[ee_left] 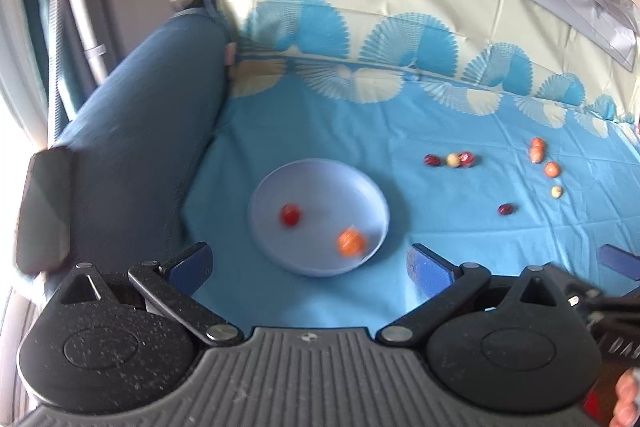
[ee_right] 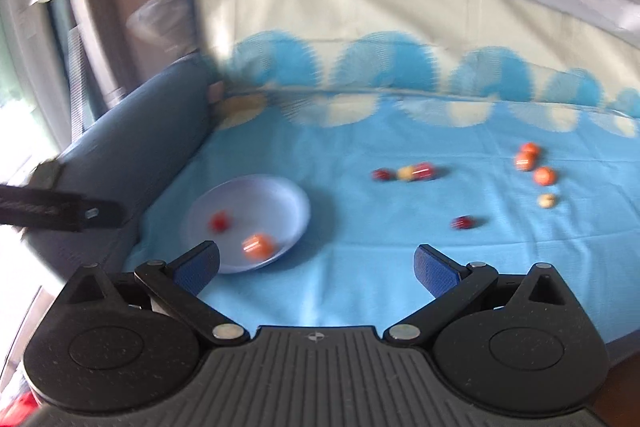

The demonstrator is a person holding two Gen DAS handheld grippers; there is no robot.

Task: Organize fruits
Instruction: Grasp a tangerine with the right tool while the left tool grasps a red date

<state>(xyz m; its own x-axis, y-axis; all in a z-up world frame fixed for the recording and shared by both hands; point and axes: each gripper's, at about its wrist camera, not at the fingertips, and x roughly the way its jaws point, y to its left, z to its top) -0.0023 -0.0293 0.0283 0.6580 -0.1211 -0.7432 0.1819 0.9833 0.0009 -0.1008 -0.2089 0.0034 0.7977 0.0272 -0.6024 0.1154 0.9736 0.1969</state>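
Both wrist cams are looking forward and down over the blue sheet (ee_left: pixel 400 227) from near range. Both are sharing the plate (ee_left: pixel 280 179) (ee_right: pixel 280 195) and scattered fruits; right cam is sitting further right, plate lower left.

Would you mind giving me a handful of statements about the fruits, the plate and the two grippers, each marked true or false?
1. The plate holds two fruits. True: a red fruit and an orange fruit lie in it.
2. The left gripper is shut on a fruit. False: its jaws stand wide apart with nothing between them.
3. Three orange fruits lie on the blue cloth, right of the plate. True.
4. The right gripper is shut. False: it is open and empty.
5. The dark red fruit nearest the grippers sits in the plate. False: it lies alone on the cloth.
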